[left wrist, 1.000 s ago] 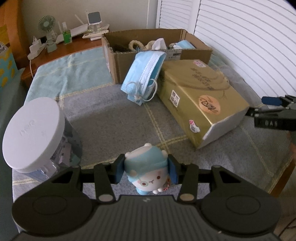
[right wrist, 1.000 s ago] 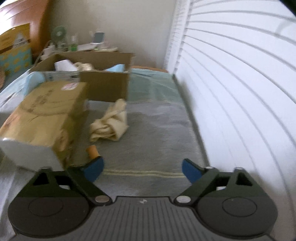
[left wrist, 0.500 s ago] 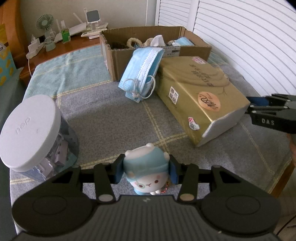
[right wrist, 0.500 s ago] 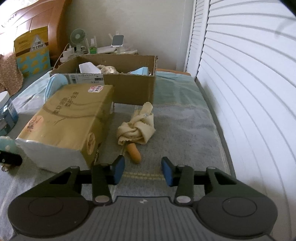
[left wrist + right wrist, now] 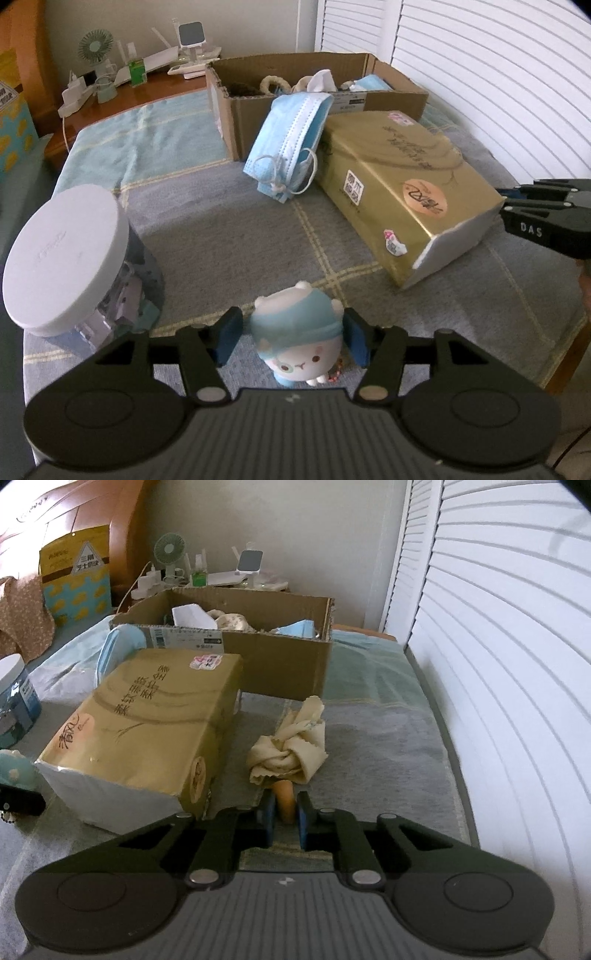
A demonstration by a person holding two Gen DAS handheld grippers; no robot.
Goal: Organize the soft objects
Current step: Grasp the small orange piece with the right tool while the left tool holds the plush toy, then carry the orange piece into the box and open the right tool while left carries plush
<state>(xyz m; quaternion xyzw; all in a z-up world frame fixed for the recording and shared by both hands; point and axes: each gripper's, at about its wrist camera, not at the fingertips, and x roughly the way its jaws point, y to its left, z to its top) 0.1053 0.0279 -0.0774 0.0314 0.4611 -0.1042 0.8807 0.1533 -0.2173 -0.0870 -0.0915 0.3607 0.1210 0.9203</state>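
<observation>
The left gripper (image 5: 292, 338) is seen with its blue pads set on either side of a small plush toy (image 5: 298, 341), which stands between them on the grey blanket (image 5: 229, 236); a slight gap shows at the left pad, so a firm grasp cannot be told. The right gripper (image 5: 283, 818) is clenched on the orange stub (image 5: 285, 801) that protrudes from a knotted cream cloth (image 5: 291, 753). Just left of that cloth a gold tissue pack (image 5: 402, 184) is laid, its end torn open to white; Chinese characters, a round peach brand sticker and a square code label are carried on it, though none can be read surely. "DAS" is printed on the right gripper as seen past the pack's torn end. Well to the pack's left a white-lidded jar (image 5: 62, 254) is stood, its embossed lid mark being illegible. A stack of blue face masks (image 5: 291, 136) is leaned against the pack's far corner and against the cardboard box (image 5: 321, 99) behind it, in which soft items are already held. Beyond the box, a small fan (image 5: 92, 48) is stood on a wooden shelf
</observation>
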